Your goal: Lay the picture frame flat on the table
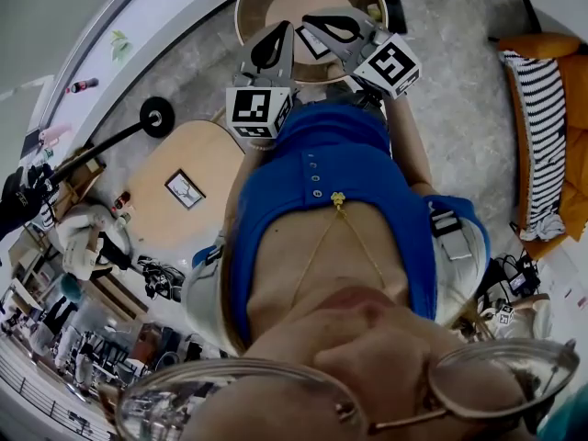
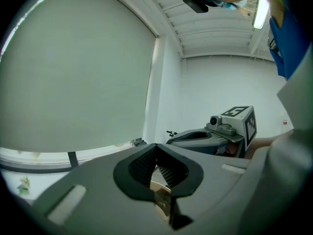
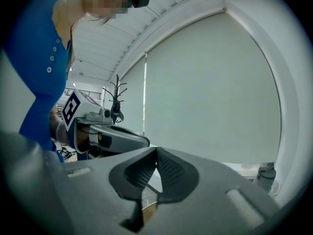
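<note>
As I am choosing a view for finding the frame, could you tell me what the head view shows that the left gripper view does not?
Only the head view: a round table with a frame on it, and a striped cushion. Only the left gripper view: the blind and ceiling. Both: the left gripper and right gripper.

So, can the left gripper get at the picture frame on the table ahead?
Probably yes: the picture frame sits just beside the left gripper, nothing between, but its jaws are shut.
</note>
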The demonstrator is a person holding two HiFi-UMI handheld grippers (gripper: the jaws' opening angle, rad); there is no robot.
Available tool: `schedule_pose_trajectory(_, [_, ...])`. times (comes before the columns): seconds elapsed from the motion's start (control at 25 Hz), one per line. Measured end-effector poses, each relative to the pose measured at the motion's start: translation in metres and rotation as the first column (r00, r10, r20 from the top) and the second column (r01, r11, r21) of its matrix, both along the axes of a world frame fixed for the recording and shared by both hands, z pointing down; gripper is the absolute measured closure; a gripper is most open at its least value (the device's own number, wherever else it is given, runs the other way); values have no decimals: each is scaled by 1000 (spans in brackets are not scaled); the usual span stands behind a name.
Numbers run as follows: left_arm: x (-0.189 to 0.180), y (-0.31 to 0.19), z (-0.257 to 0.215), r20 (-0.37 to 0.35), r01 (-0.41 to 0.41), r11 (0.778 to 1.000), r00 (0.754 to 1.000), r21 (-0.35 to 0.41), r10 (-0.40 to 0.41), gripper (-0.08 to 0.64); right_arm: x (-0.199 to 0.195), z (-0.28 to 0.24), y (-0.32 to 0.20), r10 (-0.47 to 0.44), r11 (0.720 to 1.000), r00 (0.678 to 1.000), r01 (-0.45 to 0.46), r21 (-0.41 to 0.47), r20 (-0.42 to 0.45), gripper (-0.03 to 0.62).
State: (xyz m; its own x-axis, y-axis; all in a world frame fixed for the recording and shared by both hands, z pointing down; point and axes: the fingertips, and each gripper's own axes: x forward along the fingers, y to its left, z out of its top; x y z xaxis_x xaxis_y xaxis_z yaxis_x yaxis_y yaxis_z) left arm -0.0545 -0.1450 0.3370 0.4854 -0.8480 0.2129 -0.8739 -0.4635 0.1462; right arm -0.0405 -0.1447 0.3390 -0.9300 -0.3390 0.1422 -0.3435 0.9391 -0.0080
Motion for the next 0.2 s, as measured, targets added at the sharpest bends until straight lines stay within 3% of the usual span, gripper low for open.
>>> schedule_pose_trajectory(0.2, [1, 0, 5, 2, 0, 1000, 1000, -2, 0, 560, 2, 6, 0, 1, 1000, 1000, -1, -1, -7, 591])
